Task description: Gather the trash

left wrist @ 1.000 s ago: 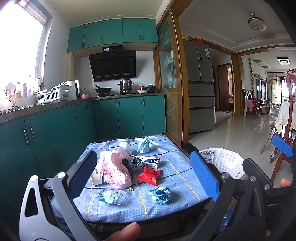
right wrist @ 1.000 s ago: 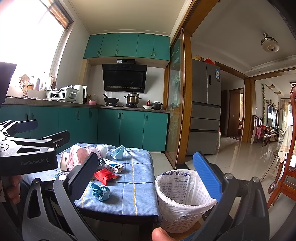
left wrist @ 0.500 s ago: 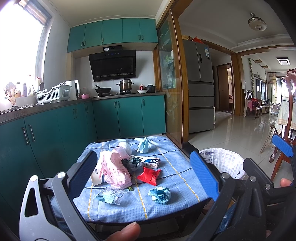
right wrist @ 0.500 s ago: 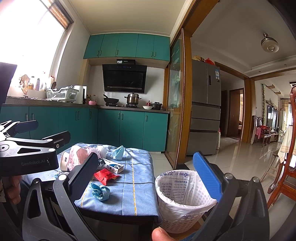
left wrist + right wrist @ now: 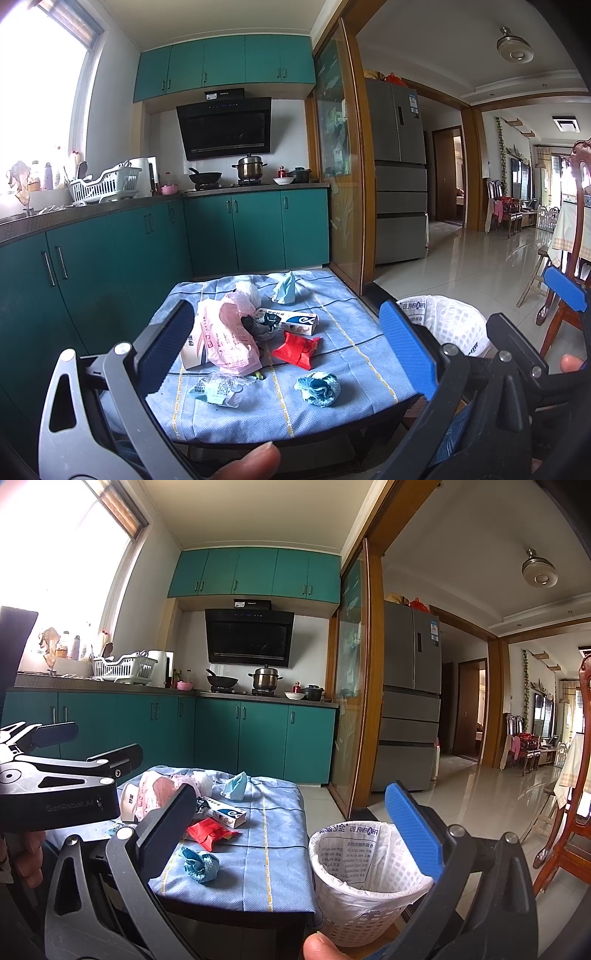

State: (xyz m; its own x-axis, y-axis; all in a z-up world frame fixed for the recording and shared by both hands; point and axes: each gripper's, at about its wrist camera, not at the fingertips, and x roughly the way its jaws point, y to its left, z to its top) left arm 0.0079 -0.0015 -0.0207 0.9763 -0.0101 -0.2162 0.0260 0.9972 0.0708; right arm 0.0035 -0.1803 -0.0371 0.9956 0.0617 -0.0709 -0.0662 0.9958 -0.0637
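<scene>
Nothing has moved since the pictures a moment ago: both tools hang in the same spots, and the trash lies just as it did.

The left tool (image 5: 284,332) has its two blue pads wide apart and holds nothing. It hovers in front of the tabletop (image 5: 351,369), short of the trash. The right tool (image 5: 295,819) is wide apart and empty too. It points at the gap between the tabletop and the bin (image 5: 354,878).

All the trash sits on the blue cloth. A blue wad (image 5: 317,384) is nearest, at the front. Behind it lies a red wrapper (image 5: 295,349). A pink bag (image 5: 225,339) lies to the left, with a clear packet (image 5: 218,387) in front of it. A white box (image 5: 291,320) and a blue mask (image 5: 286,291) are farther back. The bin stands on the floor just beside the right edge of the tabletop. It has a white liner, and I see no trash in it.

I think no piece has been picked up yet. A good first pick is the blue wad, since it sits alone at the front. Come down over it, one pad on each side, then squeeze softly until it is held. Keep the pads off the cloth so it does not bunch up. Lift straight up, carry it over the bin, and let go only when it is above the open top.
</scene>
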